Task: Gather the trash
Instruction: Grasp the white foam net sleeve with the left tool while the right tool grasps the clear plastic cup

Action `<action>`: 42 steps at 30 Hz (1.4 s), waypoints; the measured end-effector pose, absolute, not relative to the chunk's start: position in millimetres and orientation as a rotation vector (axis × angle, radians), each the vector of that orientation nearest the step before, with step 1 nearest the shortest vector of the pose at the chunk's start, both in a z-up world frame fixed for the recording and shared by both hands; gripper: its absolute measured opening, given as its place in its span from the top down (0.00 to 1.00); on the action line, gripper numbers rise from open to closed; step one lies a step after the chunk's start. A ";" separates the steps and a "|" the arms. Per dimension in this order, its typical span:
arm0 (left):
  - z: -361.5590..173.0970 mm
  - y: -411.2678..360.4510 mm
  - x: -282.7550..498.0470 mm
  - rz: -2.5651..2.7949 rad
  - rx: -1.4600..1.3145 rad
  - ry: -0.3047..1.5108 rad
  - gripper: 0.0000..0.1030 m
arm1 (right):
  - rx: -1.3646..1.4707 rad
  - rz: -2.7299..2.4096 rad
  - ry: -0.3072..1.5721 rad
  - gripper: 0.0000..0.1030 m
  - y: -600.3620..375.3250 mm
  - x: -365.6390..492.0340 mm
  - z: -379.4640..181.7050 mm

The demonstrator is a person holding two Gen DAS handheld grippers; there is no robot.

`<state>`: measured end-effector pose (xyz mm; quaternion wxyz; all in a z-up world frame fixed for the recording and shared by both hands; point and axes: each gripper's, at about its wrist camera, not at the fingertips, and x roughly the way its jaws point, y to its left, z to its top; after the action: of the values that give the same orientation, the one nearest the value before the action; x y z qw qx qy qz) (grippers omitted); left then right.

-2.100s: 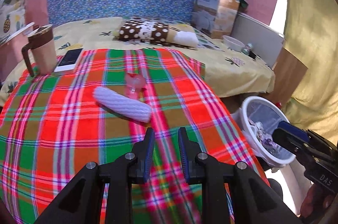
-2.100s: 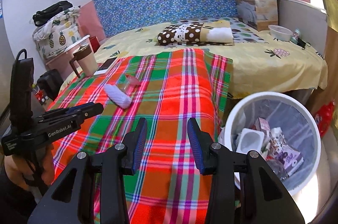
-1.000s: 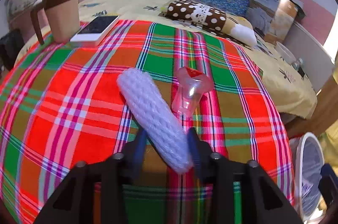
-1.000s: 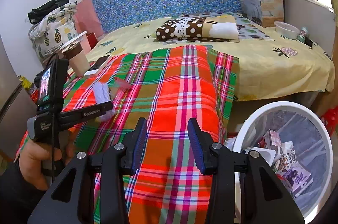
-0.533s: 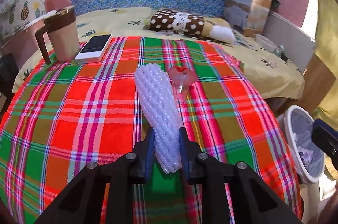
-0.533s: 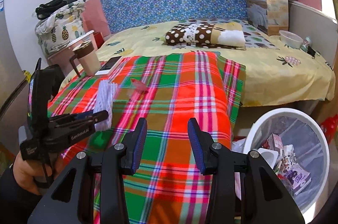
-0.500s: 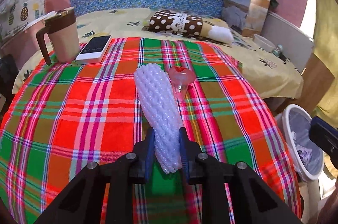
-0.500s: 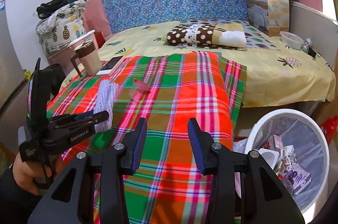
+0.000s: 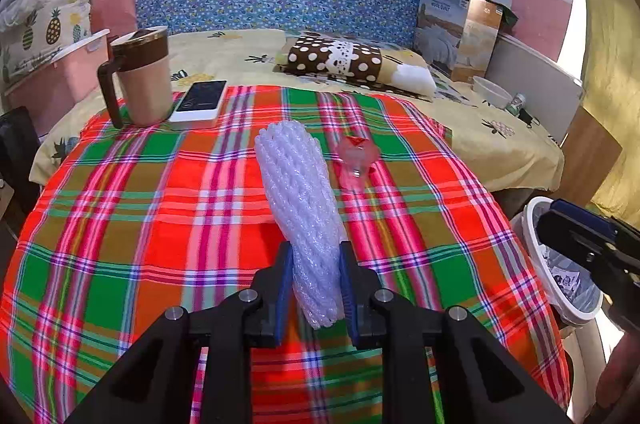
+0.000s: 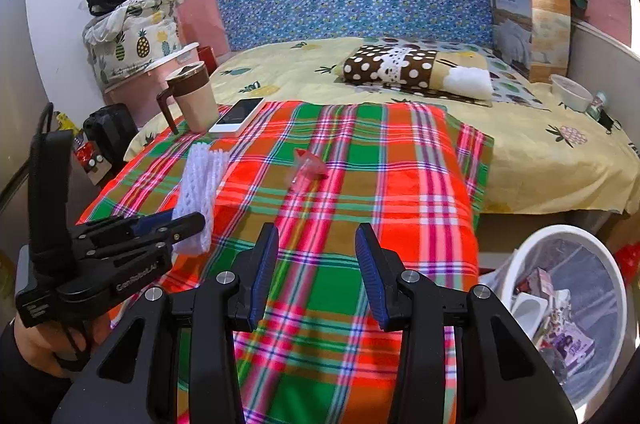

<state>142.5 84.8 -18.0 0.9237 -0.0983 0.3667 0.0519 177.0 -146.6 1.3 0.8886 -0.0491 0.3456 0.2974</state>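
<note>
A white foam net sleeve [image 9: 298, 184] stands up out of my left gripper [image 9: 316, 256], which is shut on its lower end and holds it above the plaid blanket [image 9: 160, 204]. The right wrist view shows the same sleeve [image 10: 202, 176] in the left gripper [image 10: 182, 222] at the left, with a hand under it. A crumpled clear pink plastic piece [image 9: 356, 156] lies on the blanket just right of the sleeve. My right gripper [image 10: 317, 244] is open with nothing between its fingers, over the blanket's near edge. The white bin [image 10: 520, 252] with trash inside stands low on the right.
A brown-lidded mug [image 9: 140, 80] and a phone [image 9: 202, 100] sit at the blanket's far left corner. A dotted pillow [image 9: 340, 60], a cardboard box [image 9: 456, 32] and a small bowl [image 9: 488, 88] lie further back on the bed. The bin's rim [image 9: 532, 224] is beside the bed's right edge.
My left gripper closed on the foam sleeve and lifted it off the blanket, drawing back. The right gripper shifted slightly and stayed open.
</note>
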 end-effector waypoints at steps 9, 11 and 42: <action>-20.7 112.0 141.2 0.141 -0.217 0.747 0.78 | -0.104 0.636 0.753 0.59 -119.3 192.6 -7.4; -22.6 118.1 142.9 0.146 -0.222 0.750 0.78 | -0.107 0.639 0.766 0.59 -111.1 197.6 -11.3; -48.0 166.8 176.8 0.179 -0.266 0.799 0.78 | -0.020 0.562 0.935 0.59 -61.9 274.6 -59.5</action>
<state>176.8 166.8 -48.0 0.9087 -0.1288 0.3874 0.0868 274.6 -61.9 -59.5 0.8550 -0.0096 0.4445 0.2671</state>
